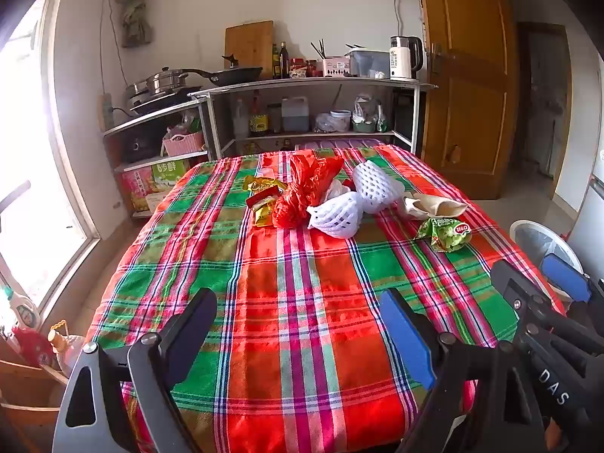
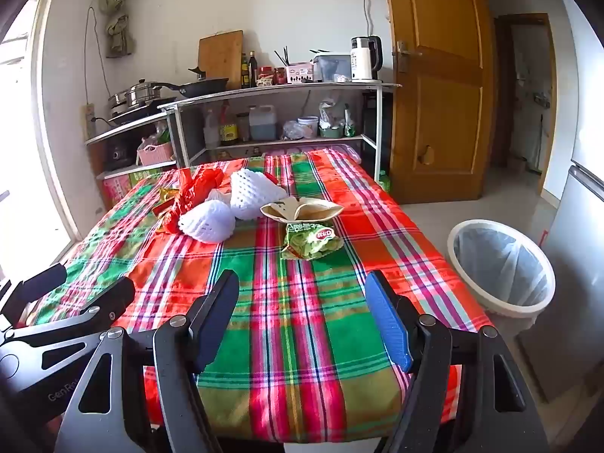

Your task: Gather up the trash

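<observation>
Trash lies at the far end of the plaid-covered table (image 1: 302,321): a green snack bag (image 1: 447,234) (image 2: 311,241), a beige wrapper (image 1: 434,205) (image 2: 302,209), two white foam fruit nets (image 1: 336,217) (image 2: 207,221), a red plastic bag (image 1: 302,192) (image 2: 192,192) and gold-red packets (image 1: 264,198). A white bin (image 2: 502,264) with a clear liner stands on the floor right of the table. My left gripper (image 1: 302,324) and right gripper (image 2: 302,309) are both open and empty over the near part of the table.
A metal shelf unit (image 1: 302,87) with pans, bottles and a kettle stands behind the table. A wooden door (image 2: 438,75) is at the back right, a grey fridge (image 2: 581,226) at the right, a bright window (image 1: 30,151) at the left.
</observation>
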